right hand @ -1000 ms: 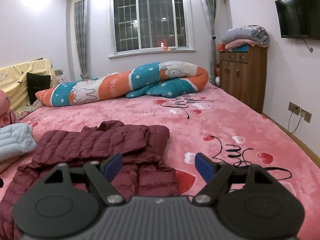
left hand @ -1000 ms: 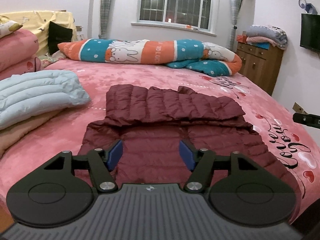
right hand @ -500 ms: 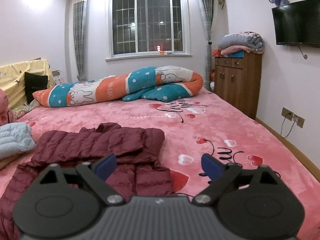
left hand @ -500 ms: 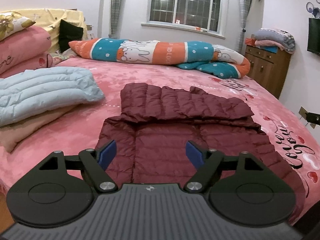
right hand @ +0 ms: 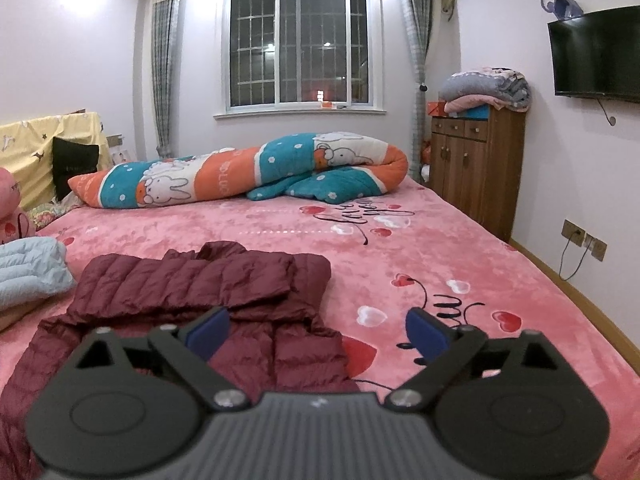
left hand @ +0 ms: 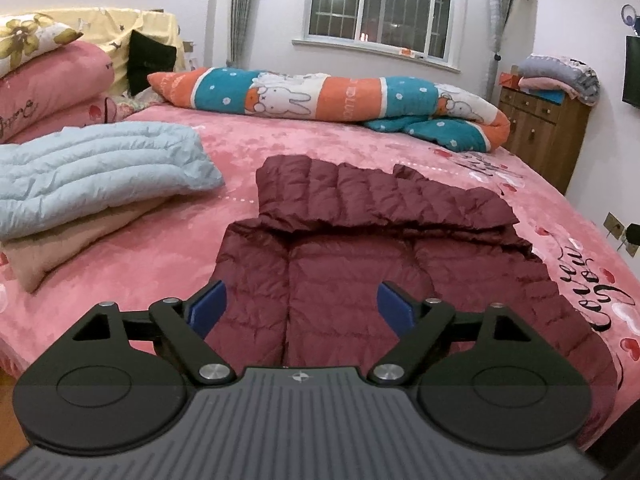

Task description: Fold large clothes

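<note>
Maroon down jacket (left hand: 372,264), partly folded, flat on pink bed (left hand: 168,248) beside pale blue quilt (left hand: 92,172). Left gripper (left hand: 302,306) and right gripper (right hand: 318,330): jaws spread wide, just opened further, gripping nothing, above jacket's near edge.

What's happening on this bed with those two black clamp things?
A person is folding a maroon puffer jacket on the pink bed with a hand-held gripper in each hand. The jacket's top part is already folded over. The left gripper and right gripper have just been opening and hold nothing, poised over the jacket's near end.
</note>
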The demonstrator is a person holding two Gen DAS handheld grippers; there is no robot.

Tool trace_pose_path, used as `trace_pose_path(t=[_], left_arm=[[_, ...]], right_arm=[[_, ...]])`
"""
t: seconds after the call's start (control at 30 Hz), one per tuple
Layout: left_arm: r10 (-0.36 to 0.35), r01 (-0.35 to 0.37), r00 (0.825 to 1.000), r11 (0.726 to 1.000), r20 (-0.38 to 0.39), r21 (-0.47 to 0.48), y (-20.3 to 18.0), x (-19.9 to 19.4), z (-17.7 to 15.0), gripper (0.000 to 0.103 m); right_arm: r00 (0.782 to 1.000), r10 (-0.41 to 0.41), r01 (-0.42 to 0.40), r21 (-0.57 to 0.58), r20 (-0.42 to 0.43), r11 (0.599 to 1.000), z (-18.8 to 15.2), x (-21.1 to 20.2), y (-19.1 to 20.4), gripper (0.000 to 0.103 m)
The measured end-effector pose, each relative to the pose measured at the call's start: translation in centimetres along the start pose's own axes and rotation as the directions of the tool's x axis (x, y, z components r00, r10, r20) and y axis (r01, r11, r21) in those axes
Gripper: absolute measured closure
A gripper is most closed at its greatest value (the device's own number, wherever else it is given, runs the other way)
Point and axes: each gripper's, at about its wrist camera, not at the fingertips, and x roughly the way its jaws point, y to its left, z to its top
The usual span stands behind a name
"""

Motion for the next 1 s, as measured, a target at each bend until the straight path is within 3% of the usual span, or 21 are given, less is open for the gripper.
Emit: trace_pose_path(t=[0.3,0.43,0.53,0.77,1.0], left_arm=[[0.012,-0.013,0.999,0.999,-0.030,-0.030,1.5,0.4,-0.6,0.001],[0.012,-0.015,0.999,0.999,-0.052,-0.049,2.1,0.7,-0.9,0.001],[0.003,-0.009,0.996,0.998,-0.085,-0.061,2.3,1.2,-1.1,0.001],[0.008,-0.016,0.990,0.998,-0.142,-0.055,2.4,2.5,-1.8,0.001],[0.027,-0.040,0.983,0.997,-0.182,-0.069,3.0,3.6,-2.3,0.001]], right_arm=[[0.998,0.028,-0.027,0.003,-0.052,1.000,-0.7,0.2,-0.4,0.007],[0.990,0.090,-0.092,-0.016,-0.104,0.996,-1.5,0.4,-1.2,0.007],[0.975,0.134,-0.136,0.002,-0.178,0.991,-2.2,1.1,-2.3,0.007],[0.928,0.152,-0.139,0.061,-0.341,0.988,-4.7,3.0,-5.0,0.007],[0.882,0.176,-0.129,0.136,-0.436,0.982,-6.2,4.4,-6.7,0.008]])
